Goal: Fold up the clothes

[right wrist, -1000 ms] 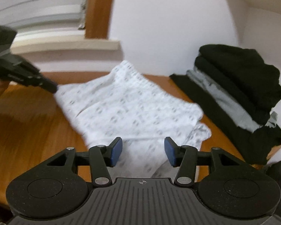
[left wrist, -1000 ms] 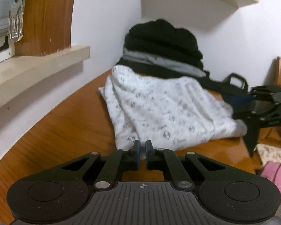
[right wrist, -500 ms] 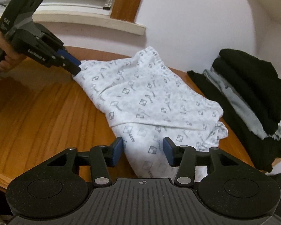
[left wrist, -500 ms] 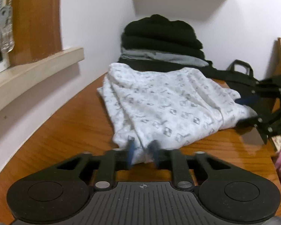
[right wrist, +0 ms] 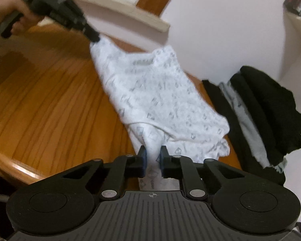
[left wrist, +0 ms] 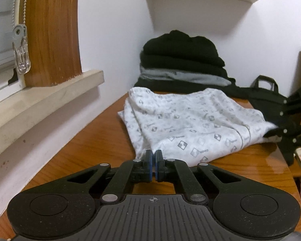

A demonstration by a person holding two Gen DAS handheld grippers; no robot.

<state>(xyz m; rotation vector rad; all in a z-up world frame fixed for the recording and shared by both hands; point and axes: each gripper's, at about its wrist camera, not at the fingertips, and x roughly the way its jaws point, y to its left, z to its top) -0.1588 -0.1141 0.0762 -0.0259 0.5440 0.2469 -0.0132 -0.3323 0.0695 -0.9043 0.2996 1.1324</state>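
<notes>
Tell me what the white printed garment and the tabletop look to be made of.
White printed garment: looks like soft, thin knit fabric, probably cotton, matte; it drapes and creases in loose folds. Tabletop: wood or wood veneer, orange-brown with visible grain and a glossy varnish; light glints off it near its edge.

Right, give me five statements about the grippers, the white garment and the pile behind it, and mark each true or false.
1. The left gripper is shut on a corner of the white patterned garment. True.
2. The right gripper is wide open and clear of the cloth. False: its blue pads are nearly closed, with a fold of the garment between them.
3. The garment rests on a wooden table. True.
4. The stack of clothes by the wall is all white. False: it is black with a grey layer.
5. The stack sits on the window sill. False: it sits on the table, in the corner.
</notes>
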